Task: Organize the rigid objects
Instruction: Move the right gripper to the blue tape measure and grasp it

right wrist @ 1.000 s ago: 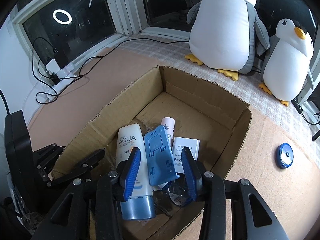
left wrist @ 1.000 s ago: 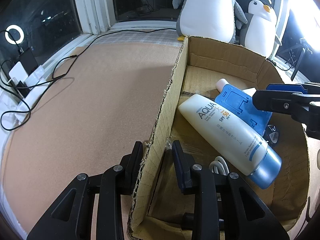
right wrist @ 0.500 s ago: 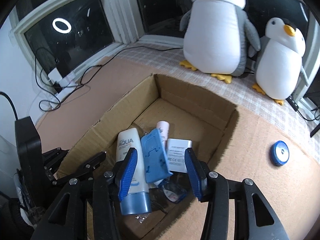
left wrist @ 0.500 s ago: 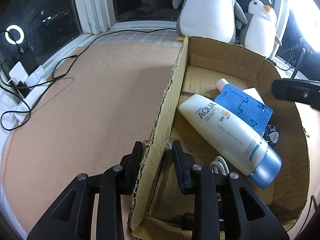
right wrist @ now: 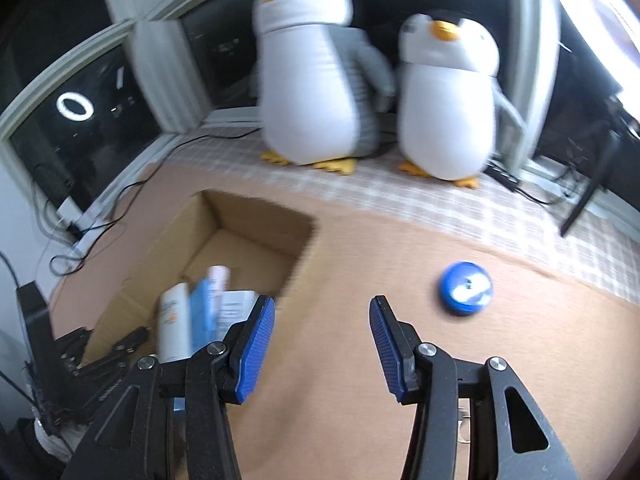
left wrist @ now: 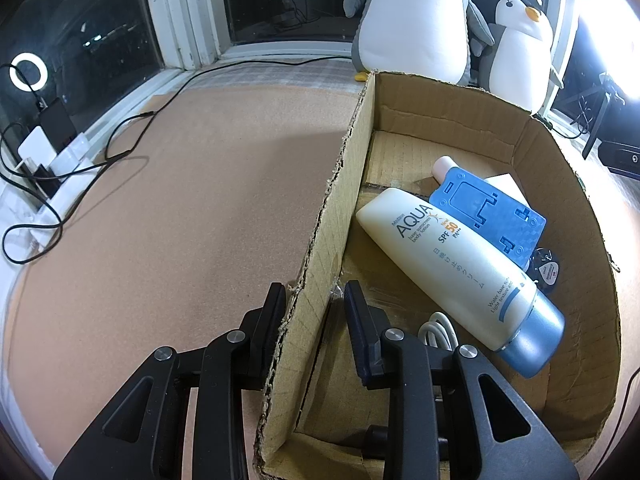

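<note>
**Sorting in progress: most items boxed, one round blue item left on the mat**

Left gripper [left wrist: 314, 304]: at 6 o'clock in the left wrist view, its two black jaws are clamped on the near side wall of the cardboard box [left wrist: 332, 216], one finger outside the wall and one inside, which by appearance steadies the box.

Right gripper [right wrist: 322, 326]: at 6 o'clock in the right wrist view, its blue-padded jaws stand apart with nothing between them, over bare cork mat [right wrist: 340, 272] just right of the box. This view is motion-blurred.

Inside the box, seen from the left wrist: a white sunscreen tube [left wrist: 456, 276] with a blue cap lies diagonally from centre toward 4 o'clock. A flat blue plastic stand [left wrist: 488, 212] rests against its upper side, overlapping a small pink-capped tube [left wrist: 442, 166] and a white carton [left wrist: 504, 182]. A small dark round item [left wrist: 546, 270] sits at 3 o'clock by the far wall, and a coiled white cable [left wrist: 438, 326] lies just beyond the inner jaw.

Remaining work, as judged: a round blue tin [right wrist: 466, 288] lies alone on the mat at 2 o'clock from the right gripper, near it but apart and not yet between the jaws. It looks like the next item to collect; no other loose rigid object is visible. Two plush penguins [right wrist: 320, 76] stand at 12 o'clock on the checked cloth, outside the task.
</note>
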